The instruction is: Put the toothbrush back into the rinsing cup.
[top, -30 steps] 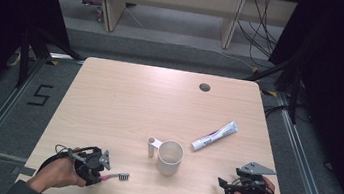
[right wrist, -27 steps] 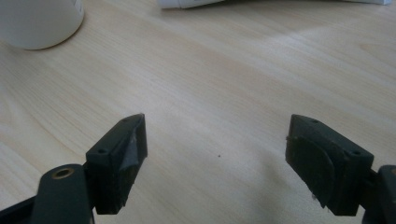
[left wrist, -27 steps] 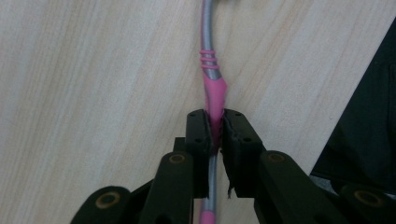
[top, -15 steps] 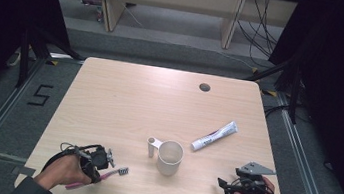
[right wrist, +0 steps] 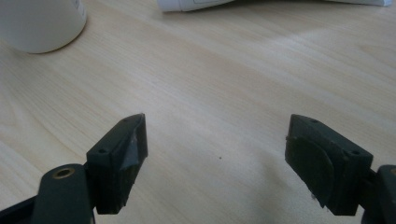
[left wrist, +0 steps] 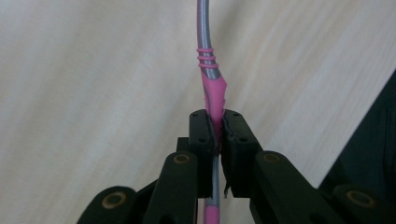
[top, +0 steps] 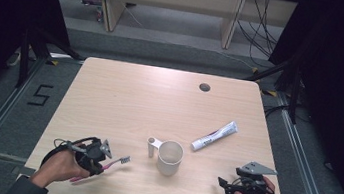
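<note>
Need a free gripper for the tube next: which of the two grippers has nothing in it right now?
The right gripper: its jaws stand wide apart over bare wooden table. The left gripper is shut on the pink-and-grey toothbrush.

Table (top: 124, 96): I take its centre as the clock centre, with 12 at the far edge.
Cup (top: 170, 157): at 6, standing on the table near the front edge.
Toothpaste tube (top: 215, 135): at 4, lying on the table, behind and to the right of the cup, apart from it.
Toothbrush (top: 113, 162): at 7, left of the cup; I see it between the jaws of the left gripper (top: 96, 155).
Right gripper (top: 229, 185): at 5, right of the cup, in front of the tube.
Hole (top: 205, 87): at 1, in the table near the far edge.
</note>
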Demonstrator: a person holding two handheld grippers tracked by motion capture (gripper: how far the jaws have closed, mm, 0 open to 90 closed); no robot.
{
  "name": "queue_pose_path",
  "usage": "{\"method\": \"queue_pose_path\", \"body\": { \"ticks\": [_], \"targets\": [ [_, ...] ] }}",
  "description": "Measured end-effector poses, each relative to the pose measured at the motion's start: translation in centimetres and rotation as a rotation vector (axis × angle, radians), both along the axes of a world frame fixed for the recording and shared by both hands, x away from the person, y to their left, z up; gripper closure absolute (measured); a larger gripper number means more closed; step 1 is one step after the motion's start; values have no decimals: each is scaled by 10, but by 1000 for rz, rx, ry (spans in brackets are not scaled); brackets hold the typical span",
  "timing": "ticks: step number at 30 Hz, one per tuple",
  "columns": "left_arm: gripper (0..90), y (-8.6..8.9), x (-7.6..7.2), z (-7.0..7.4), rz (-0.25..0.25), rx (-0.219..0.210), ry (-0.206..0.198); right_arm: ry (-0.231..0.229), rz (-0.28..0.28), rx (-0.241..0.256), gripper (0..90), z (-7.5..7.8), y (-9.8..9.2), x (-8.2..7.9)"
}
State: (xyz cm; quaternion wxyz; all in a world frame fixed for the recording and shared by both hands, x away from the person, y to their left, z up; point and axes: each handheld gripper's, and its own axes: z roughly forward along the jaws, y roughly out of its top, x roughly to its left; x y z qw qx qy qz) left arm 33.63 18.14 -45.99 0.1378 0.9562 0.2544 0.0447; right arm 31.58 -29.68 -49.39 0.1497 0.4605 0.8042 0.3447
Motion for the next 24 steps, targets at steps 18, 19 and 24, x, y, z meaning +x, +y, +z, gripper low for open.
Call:
{"method": "queue_pose_path", "body": {
  "ticks": [18, 19, 24],
  "targets": [
    [828, 9, 14, 24, 259, -505, -343, -27, 17, -8, 218, 0, -4, 3],
    [827, 6, 15, 25, 278, -550, -375, -31, 14, -8, 218, 0, -4, 3],
    [828, -3, 14, 23, 323, -680, -439, -30, 28, 2, 218, 0, -4, 3]
  ]
}}
